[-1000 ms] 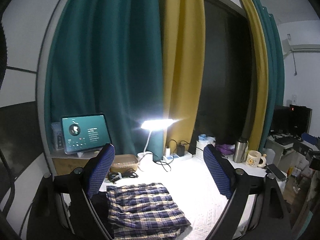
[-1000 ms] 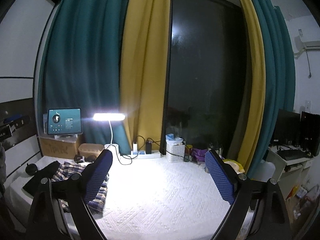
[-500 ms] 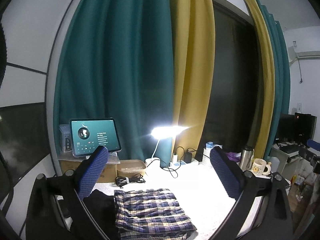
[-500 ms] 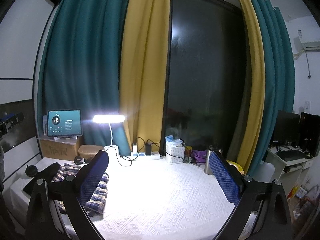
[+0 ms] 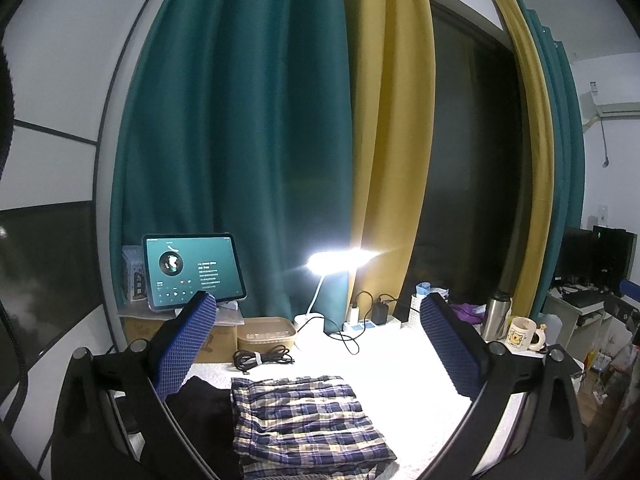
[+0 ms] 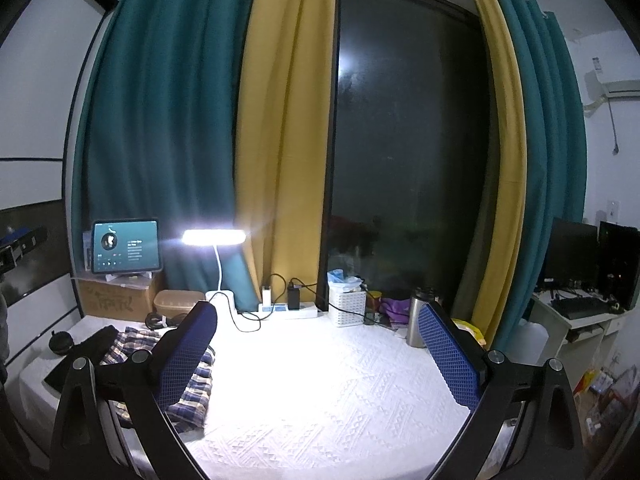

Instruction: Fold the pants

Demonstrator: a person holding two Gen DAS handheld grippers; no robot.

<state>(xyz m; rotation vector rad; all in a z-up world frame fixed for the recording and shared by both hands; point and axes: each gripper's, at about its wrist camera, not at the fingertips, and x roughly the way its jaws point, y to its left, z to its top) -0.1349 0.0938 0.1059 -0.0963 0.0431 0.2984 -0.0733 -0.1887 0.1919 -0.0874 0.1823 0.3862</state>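
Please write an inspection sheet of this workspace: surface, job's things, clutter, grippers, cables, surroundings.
Surface: white textured cover, brightly lit by the desk lamp.
Job's things: plaid pants lie folded flat; a black garment lies beside them, touching.
Clutter: tablet on a cardboard box, brown container, white basket, steel flask, mug.
Grippers: left gripper open, empty, above the pants; right gripper open, empty.
Cables: coiled black cable; power strip with chargers.
Surroundings: teal and yellow curtains, dark window, monitors at right.
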